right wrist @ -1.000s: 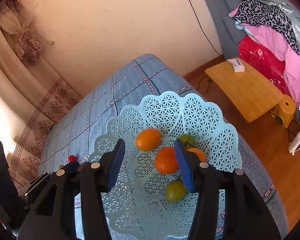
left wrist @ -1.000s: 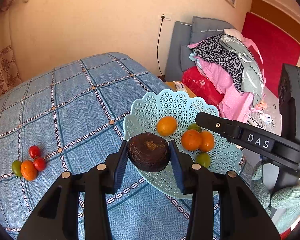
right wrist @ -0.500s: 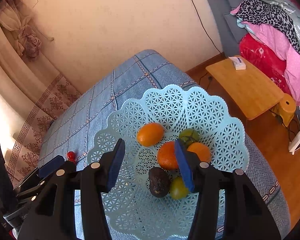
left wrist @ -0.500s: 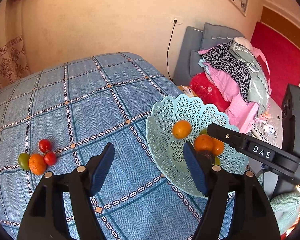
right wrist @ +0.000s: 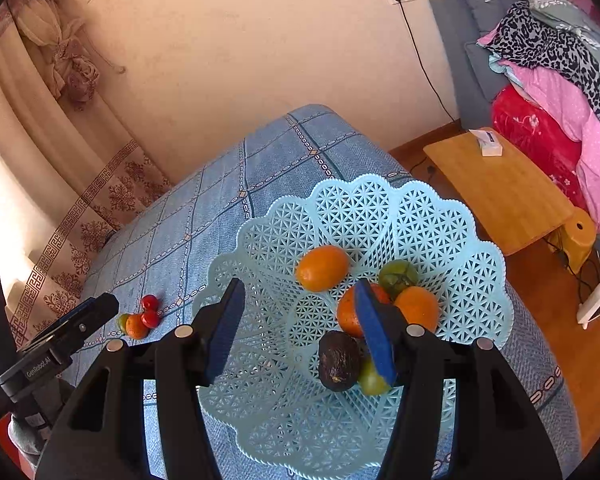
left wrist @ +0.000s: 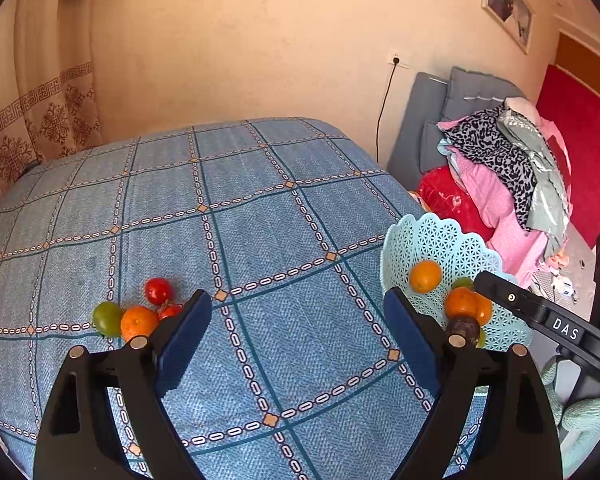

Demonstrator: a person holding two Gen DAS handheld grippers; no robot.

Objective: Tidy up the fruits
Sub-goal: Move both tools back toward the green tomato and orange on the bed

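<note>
A pale blue lattice basket [right wrist: 380, 208] holds three oranges, two green fruits and a dark brown avocado [right wrist: 339, 360]. My right gripper [right wrist: 300, 320] hovers over the basket, its jaws opening with nothing pressed between them. My left gripper [left wrist: 298, 336] is over the blue cloth to the left of the basket [left wrist: 440, 236], jaws opening wide and empty. Just beyond its left finger, a loose group lies on the cloth: a red tomato [left wrist: 158, 290], a second red one half hidden, a green fruit [left wrist: 107, 318] and an orange [left wrist: 139, 322].
The blue checked cloth [left wrist: 260, 220] covers a bed-like surface that drops off past the basket. A low wooden table [right wrist: 496, 188] stands on the floor to the right. Piled clothes [left wrist: 508, 168] lie on a grey sofa. A curtain [right wrist: 60, 60] hangs at the left.
My left gripper let go of the avocado, which now lies in the basket. It opened wide and drew back leftward towards the loose fruits. My right gripper's jaws widened slightly.
</note>
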